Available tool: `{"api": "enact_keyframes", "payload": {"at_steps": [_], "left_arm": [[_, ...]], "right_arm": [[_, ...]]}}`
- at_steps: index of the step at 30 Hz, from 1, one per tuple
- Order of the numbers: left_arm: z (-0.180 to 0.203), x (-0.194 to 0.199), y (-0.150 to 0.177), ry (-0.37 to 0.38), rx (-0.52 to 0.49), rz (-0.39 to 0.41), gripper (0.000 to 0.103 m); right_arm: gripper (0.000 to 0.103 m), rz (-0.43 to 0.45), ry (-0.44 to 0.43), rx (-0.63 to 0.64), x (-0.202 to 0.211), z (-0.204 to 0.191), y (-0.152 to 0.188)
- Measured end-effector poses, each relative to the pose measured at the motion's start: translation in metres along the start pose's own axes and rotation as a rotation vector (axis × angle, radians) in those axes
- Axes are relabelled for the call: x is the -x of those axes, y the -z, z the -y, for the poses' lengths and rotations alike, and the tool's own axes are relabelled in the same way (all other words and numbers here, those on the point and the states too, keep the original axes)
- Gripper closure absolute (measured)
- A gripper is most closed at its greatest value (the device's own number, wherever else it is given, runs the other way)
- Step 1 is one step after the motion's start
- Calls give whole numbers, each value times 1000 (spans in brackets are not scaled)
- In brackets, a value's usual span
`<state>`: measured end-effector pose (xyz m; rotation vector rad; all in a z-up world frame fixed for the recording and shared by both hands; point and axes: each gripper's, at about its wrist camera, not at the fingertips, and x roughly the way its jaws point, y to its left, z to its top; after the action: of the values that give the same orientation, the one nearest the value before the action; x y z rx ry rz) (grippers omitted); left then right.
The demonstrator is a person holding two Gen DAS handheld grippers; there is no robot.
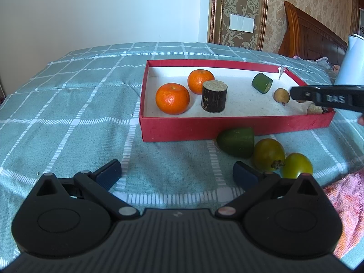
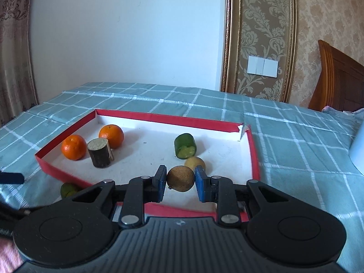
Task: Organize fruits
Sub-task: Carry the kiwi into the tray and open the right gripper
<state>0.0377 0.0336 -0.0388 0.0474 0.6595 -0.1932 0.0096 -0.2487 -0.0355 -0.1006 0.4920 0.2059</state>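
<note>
A red box (image 1: 227, 128) with a white floor lies on the checked bedcover; it also shows in the right wrist view (image 2: 157, 117). Inside are two oranges (image 1: 172, 98) (image 1: 200, 81), a dark cut stalk piece (image 1: 214, 97), a green cut piece (image 1: 262, 83) and a small brown fruit (image 1: 281, 95). My right gripper (image 2: 180, 179) holds its pads on either side of a small brown round fruit (image 2: 180, 178) over the box's near right part. My left gripper (image 1: 177, 173) is open and empty over the cloth. In front of the box lie a green cut piece (image 1: 236, 142) and two green-yellow round fruits (image 1: 269, 154) (image 1: 297, 165).
A pink towel (image 1: 345, 202) lies at the right by my left gripper. A white jug (image 1: 351, 64) stands at the far right. A wooden headboard (image 1: 311, 38) and wall are behind the bed. The cover's left edge drops away at the left.
</note>
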Motion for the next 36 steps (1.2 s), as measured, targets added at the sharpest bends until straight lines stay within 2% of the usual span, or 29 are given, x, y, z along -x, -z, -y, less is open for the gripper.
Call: {"api": "enact_keyframes", "payload": {"at_steps": [10,26,29,30,31,32,34,36], "left_arm": [[-2,1,0,9,11,5,0],[-2,1,0,9,11,5,0],[-2,1,0,10,12,5,0],[-2,1,0,10,12,5,0],[-2,1,0,10,12,5,0],[-2,1,0,10,12,5,0],[-2,2,0,10,12,5,0],[-2,1,0,9,11,5,0]], "right_arm": [[77,-65,9,6,-46,-12,-12],[77,-97,14,30,-62,-20,-9],[75,-100,-26,45,-62,-22,-6],[73,-99,-25,46,-61,-23,-6],[62,-95,-19,47,-59,-23,-6],[43,-86,-23,45,-56,-22,-5],[24,-48,-29,27,-46,-20,-4],[23,-12,-12,32,-34,-19,-4]]}}
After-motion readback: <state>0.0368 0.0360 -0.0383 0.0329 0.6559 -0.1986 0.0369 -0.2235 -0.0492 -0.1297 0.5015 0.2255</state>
